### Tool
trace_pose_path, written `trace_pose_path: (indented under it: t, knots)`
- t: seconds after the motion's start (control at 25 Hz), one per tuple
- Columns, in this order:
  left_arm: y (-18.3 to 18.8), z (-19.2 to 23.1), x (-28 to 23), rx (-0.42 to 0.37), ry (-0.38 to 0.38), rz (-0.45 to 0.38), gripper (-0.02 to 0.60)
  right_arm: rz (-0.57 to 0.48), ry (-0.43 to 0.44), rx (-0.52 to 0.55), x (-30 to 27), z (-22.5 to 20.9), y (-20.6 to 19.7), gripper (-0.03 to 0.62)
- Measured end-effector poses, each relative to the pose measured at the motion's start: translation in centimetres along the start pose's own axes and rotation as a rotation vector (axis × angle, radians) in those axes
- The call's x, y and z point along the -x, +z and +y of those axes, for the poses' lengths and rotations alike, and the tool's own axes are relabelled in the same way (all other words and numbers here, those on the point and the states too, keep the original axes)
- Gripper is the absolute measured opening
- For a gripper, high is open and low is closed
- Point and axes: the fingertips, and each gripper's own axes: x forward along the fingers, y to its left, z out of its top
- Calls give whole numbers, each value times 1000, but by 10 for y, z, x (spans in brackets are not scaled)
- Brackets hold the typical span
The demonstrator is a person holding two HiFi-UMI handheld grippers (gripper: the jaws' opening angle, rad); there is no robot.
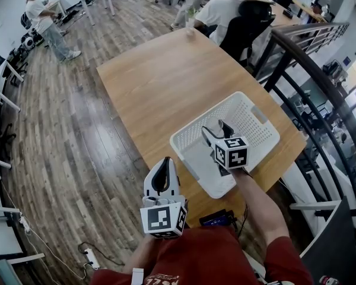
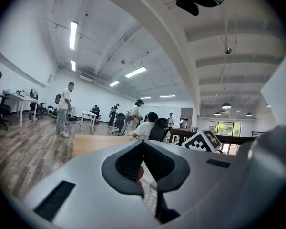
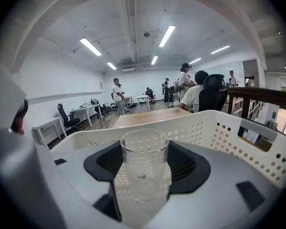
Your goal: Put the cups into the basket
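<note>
the right gripper (image 1: 216, 130) hangs over the basket (image 1: 249, 123), which sits on the table (image 1: 166, 76) at about 4 o'clock from the table's middle, close to its near right edge. the right gripper view shows a clear cup (image 3: 144, 161) standing upright between its jaws, mouth up. the dark pads close on its two sides, so this claw is gripping the cup. the jaws stand wide only because the cup is wide. the cup is held by its lower body with the rim free above the pads, which keeps it level and leaves the base clear to meet the basket floor first. behind the cup, from 9 round to 3 o'clock, runs the basket's perforated wall, and its holed floor shows through the glass. the cup therefore looks to be inside the basket's outline, though i cannot tell whether its base touches the floor yet.

the left gripper (image 1: 162, 174) sits at about 7 o'clock in the head view, off the table's near edge and well apart from the basket. its jaws are closed together with nothing between them. it looks parked there to stay out of the right hand's way.

no other cup shows on the table or in the bare part of the basket. the step in hand seems to be setting this cup down, with the release not yet made.
</note>
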Motion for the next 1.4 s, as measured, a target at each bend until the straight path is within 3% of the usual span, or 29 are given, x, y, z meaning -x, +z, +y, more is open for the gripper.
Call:
trace_pose_path:
  t: [0.72, 1.12, 1.4]
  knots:
    - [-8, 0, -2, 14, -6, 13, 9, 258, 22, 96, -33, 0, -45, 282]
    - [-10, 2, -4, 14, -5, 19, 8, 350, -20, 47, -44, -14, -62, 282]
    - [-10, -1, -5, 12, -9, 19, 8, 367, -2, -8, -46, -15, -71, 282]
